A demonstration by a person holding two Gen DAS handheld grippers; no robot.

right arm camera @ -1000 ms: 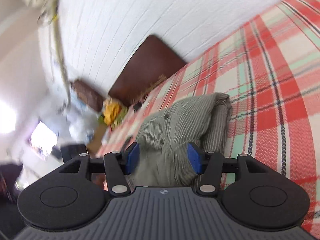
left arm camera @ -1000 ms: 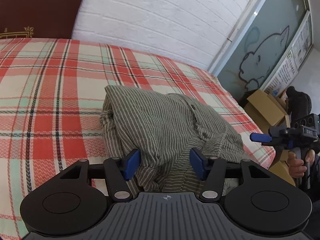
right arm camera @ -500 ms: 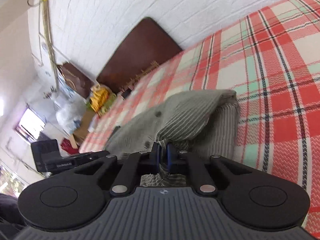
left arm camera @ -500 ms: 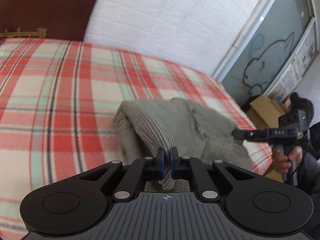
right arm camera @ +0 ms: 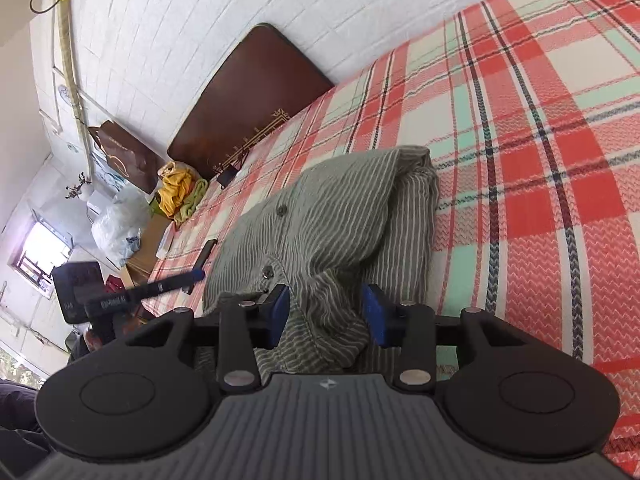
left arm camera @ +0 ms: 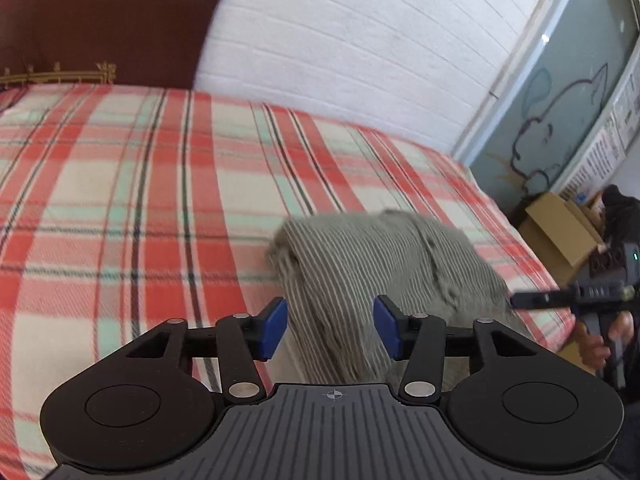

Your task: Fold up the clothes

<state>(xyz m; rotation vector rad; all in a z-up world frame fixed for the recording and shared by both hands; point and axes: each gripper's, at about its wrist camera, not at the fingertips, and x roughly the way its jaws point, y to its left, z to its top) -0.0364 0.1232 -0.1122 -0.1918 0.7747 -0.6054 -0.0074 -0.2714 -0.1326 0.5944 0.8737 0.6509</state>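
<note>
A grey striped button shirt [left arm camera: 376,264] lies folded in a bundle near the front edge of the plaid bed [left arm camera: 140,184]. My left gripper [left arm camera: 330,330] is open, its blue pads on either side of the shirt's near edge without pinching it. In the right wrist view the same shirt [right arm camera: 332,216] shows its buttons, and my right gripper [right arm camera: 326,314] is open with a loose fold of cloth between its pads. The right gripper [left arm camera: 532,299] shows at the right edge of the left wrist view; the left gripper [right arm camera: 198,275] shows in the right wrist view.
A dark brown headboard [left arm camera: 100,20] stands against the white brick wall. Cardboard boxes [left arm camera: 560,232] sit off the bed's right side. In the right wrist view a phone [right arm camera: 202,258] lies on the bed, with yellow clothes [right arm camera: 178,192] and bags beyond the bed.
Half a second ago both grippers were shut on the shirt's edge and lifting it. Now both have opened, and the shirt has dropped back as a folded bundle.
</note>
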